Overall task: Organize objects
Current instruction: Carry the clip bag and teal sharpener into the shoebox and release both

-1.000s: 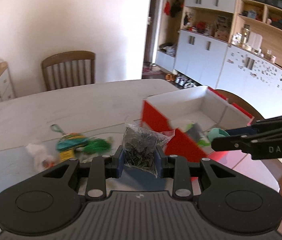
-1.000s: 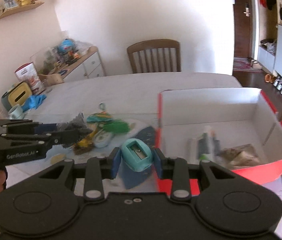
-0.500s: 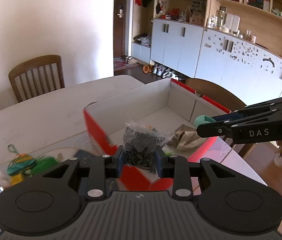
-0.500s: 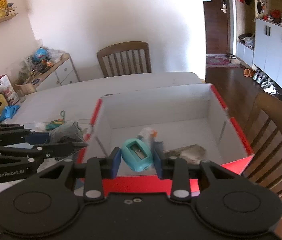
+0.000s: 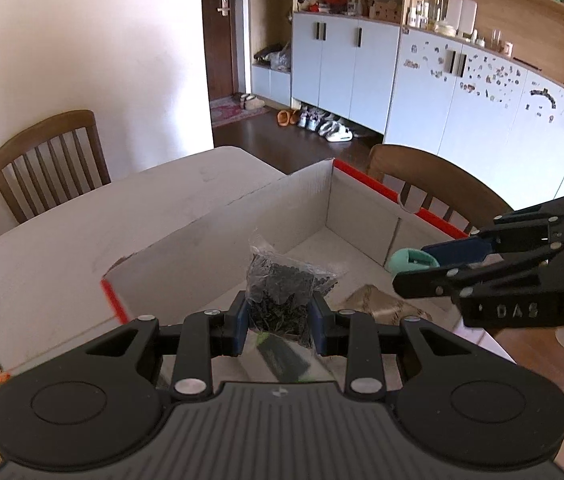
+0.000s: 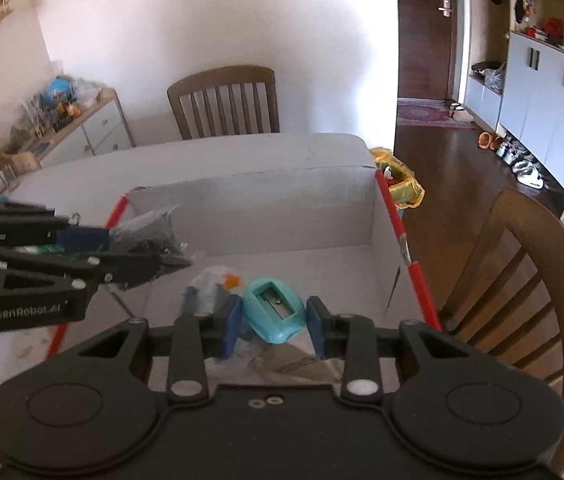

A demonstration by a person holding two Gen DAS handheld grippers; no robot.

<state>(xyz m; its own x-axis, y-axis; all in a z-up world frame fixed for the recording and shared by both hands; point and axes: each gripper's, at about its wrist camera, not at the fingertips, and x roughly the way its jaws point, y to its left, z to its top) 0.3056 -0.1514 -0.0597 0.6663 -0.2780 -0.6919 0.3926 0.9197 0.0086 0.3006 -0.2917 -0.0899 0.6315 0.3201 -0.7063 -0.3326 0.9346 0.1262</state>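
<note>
Above an open cardboard box with red edges, on a pale table in a dining room. Left gripper clamped on a clear plastic bag of dark bits, pinched between the blue pads and rising just beyond the fingertips, over the box's white interior. Right gripper clenched on a teal pencil sharpener, blade slot facing the camera, wedged between its blue pads and likewise hanging over the box floor. Seen from the left wrist view, the sharpener poking out ahead of the right gripper's black fingers, beside the bag. On the box floor, a crumpled brownish packet and a pale wrapped item with an orange spot. Wooden chairs at the far side and at the right of the table.
</note>
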